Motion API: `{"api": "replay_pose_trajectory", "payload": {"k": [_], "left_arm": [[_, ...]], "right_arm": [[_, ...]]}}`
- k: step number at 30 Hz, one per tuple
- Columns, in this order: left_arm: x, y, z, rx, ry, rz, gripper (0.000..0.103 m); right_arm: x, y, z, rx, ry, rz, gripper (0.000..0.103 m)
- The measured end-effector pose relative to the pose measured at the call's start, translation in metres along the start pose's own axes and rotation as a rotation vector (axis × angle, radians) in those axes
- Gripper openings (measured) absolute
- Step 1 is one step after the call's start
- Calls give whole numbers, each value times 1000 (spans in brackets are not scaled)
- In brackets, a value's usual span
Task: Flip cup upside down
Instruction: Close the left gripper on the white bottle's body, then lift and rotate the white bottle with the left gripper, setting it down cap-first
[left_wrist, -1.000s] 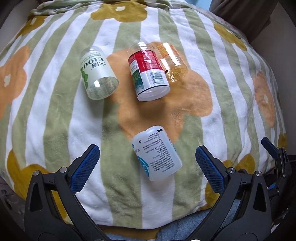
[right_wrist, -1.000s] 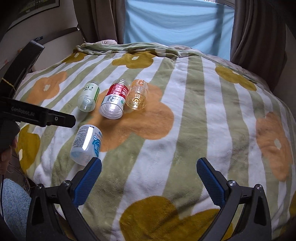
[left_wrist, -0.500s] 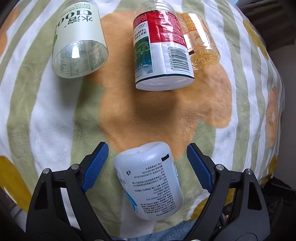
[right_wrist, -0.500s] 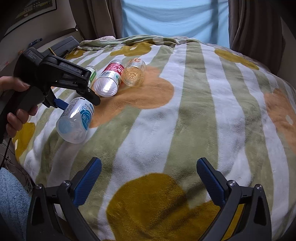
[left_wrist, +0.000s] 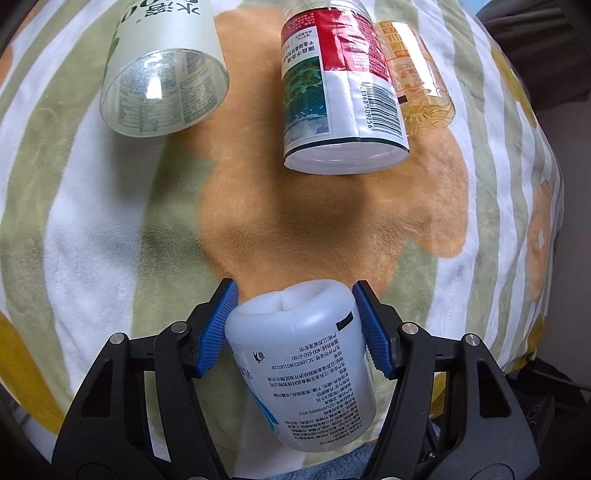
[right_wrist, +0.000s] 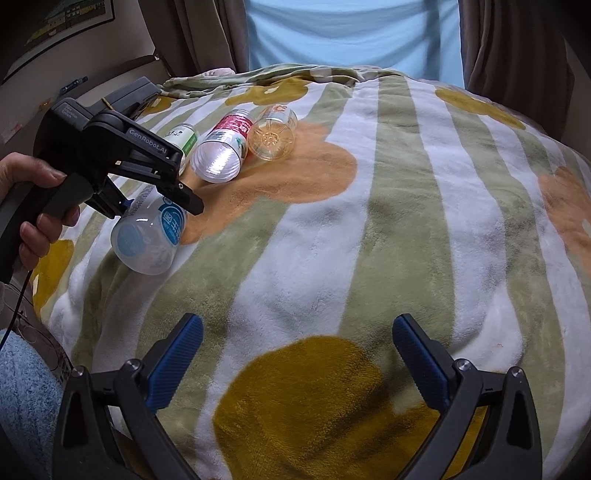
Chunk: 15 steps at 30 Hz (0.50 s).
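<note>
A white plastic cup (left_wrist: 303, 362) with printed text and a blue label lies on its side near the blanket's near edge, closed end pointing away. My left gripper (left_wrist: 295, 299) is shut on the white cup, with a blue pad pressed on each side near the closed end. The right wrist view shows the same cup (right_wrist: 147, 236) tilted, its open mouth facing down-left, held under the left gripper (right_wrist: 177, 195), which a hand (right_wrist: 33, 206) grips. My right gripper (right_wrist: 295, 354) stands open and empty over the blanket's front, well right of the cup.
Three more cups lie on their sides farther back: a green-labelled one (left_wrist: 162, 70), a red-labelled one (left_wrist: 340, 96) and a clear orange one (left_wrist: 417, 81). All rest on a soft striped flower blanket (right_wrist: 406, 221). Curtains (right_wrist: 517, 55) hang behind.
My left gripper moved forward around the white cup and closed on it, and the cup now tilts off the blanket. The right gripper stayed open and shifted only slightly.
</note>
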<state>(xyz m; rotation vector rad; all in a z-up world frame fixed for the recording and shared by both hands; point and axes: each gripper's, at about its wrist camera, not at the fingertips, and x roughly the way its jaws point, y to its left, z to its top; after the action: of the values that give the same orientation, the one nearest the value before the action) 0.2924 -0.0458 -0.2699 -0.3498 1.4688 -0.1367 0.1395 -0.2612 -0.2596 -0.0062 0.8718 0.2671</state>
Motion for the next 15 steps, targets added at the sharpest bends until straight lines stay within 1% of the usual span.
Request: {"api": "replay_pose_trajectory", "payload": {"k": [2, 4, 6, 8, 11, 13, 15], "left_arm": [[-10, 1, -2, 9, -38, -24, 61], [-23, -1, -4, 41, -111, -43, 61], [-36, -3, -10, 100, -223, -29, 61], [-43, -3, -19, 147, -329, 15, 61], [-50, -4, -33, 212, -498, 22, 61], [-55, -12, -46, 268, -625, 16, 61], [-54, -21, -55, 319, -719, 31, 61]], "right_arm": [[0, 0, 0, 3, -5, 2, 103], [0, 0, -1, 11, -1, 10, 103], [-3, 0, -1, 28, -4, 27, 103], [-6, 0, -2, 42, -10, 39, 103], [-10, 2, -2, 54, -17, 44, 103], [-13, 2, -2, 62, -24, 45, 103], [-15, 3, -3, 73, -32, 48, 103]]}}
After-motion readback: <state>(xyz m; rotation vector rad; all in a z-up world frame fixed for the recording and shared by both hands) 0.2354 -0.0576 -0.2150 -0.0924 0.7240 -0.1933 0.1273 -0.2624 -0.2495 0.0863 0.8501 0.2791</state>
